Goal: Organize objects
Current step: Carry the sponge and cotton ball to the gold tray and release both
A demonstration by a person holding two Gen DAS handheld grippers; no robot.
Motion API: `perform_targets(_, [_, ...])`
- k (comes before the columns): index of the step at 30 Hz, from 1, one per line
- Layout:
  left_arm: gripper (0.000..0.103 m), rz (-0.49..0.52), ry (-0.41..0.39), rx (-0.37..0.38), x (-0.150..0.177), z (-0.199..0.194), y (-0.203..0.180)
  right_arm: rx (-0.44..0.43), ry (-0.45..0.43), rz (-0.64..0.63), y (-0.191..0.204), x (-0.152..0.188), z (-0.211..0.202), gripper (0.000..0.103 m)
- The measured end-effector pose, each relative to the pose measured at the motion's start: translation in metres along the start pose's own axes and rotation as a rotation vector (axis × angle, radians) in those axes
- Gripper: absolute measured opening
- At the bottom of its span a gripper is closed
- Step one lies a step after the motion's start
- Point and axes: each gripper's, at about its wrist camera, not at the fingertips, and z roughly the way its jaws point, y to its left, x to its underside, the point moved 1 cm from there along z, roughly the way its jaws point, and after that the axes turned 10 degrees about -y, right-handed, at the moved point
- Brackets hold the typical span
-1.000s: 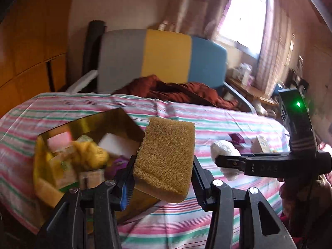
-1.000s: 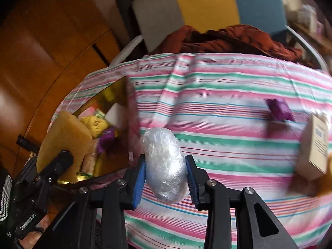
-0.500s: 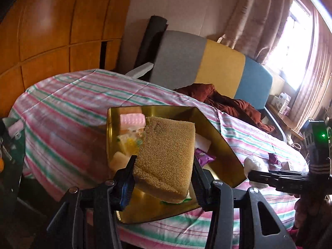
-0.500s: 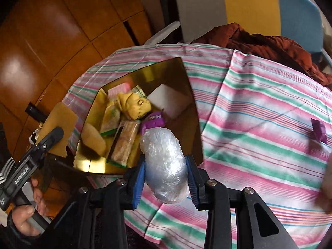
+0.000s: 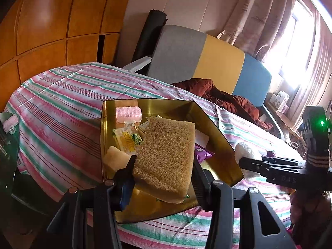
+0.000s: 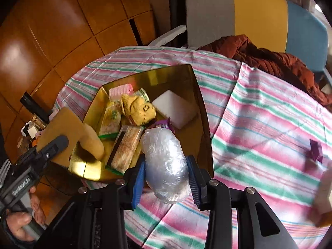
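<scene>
Both loads hang over the gold tray (image 6: 204, 112): left gripper (image 5: 164, 172) jaws clamp the sponge (image 5: 166, 157), right gripper (image 6: 166, 178) jaws, just easing open, still pinch the plastic-wrapped bundle (image 6: 166, 164). That bundle sits over the tray's near rim; released here, it could roll out onto the striped worktop (image 6: 259, 124).

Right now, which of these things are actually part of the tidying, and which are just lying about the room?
Part of the job:
gold tray
sponge in left gripper
plastic-wrapped bundle in right gripper
purple packet on the cloth

Just lying about:
striped chair
rust-red garment
wooden cabinets
</scene>
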Motion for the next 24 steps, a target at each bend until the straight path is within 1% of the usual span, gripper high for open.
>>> perform_targets(5, [0.049,0.014,-0.008,0.011,-0.009,0.006,-0.007,0.023,-0.010,0.005,-0.002,-0.004,0.010,0.043])
perform_targets(6, [0.049,0.016,-0.010,0.012,-0.011,0.007,-0.009,0.026,-0.013,0.014,-0.004,-0.004,0.011,0.051])
perform_targets(8, [0.049,0.026,-0.016,0.018,-0.015,0.009,-0.014,0.038,-0.021,0.029,-0.008,-0.003,0.014,0.063])
perform_targets(11, [0.049,0.040,-0.010,0.028,-0.017,0.016,-0.022,0.030,-0.014,0.052,-0.012,0.000,0.016,0.065])
perform_targets(13, [0.050,0.039,-0.008,0.039,-0.020,0.022,-0.028,0.023,-0.012,0.076,-0.015,0.004,0.015,0.077])
perform_targets(14, [0.050,0.044,-0.011,0.045,-0.023,0.026,-0.033,0.019,-0.013,0.090,-0.017,0.005,0.013,0.086])
perform_targets(15, [0.050,0.052,-0.014,0.047,-0.026,0.029,-0.037,0.014,-0.016,0.106,-0.018,0.007,0.011,0.091])
perform_targets(17, [0.050,0.052,-0.019,0.050,-0.036,0.040,-0.045,0.036,-0.023,0.113,-0.017,0.009,0.008,0.094])
perform_targets(18, [0.050,0.046,-0.023,0.058,-0.041,0.045,-0.048,0.055,-0.027,0.104,-0.016,0.010,0.006,0.098])
perform_targets(20, [0.054,0.047,-0.039,0.056,-0.056,0.058,-0.056,0.066,-0.036,0.093,-0.015,0.012,0.003,0.103])
perform_targets(21, [0.055,0.044,-0.046,0.053,-0.062,0.063,-0.058,0.072,-0.037,0.090,-0.015,0.013,0.002,0.103])
perform_targets(23, [0.065,0.038,-0.039,0.069,-0.073,0.077,-0.064,0.078,-0.036,0.087,-0.014,0.015,0.001,0.103])
perform_targets(24, [0.069,0.032,-0.039,0.062,-0.076,0.082,-0.065,0.080,-0.034,0.088,-0.014,0.016,0.001,0.103])
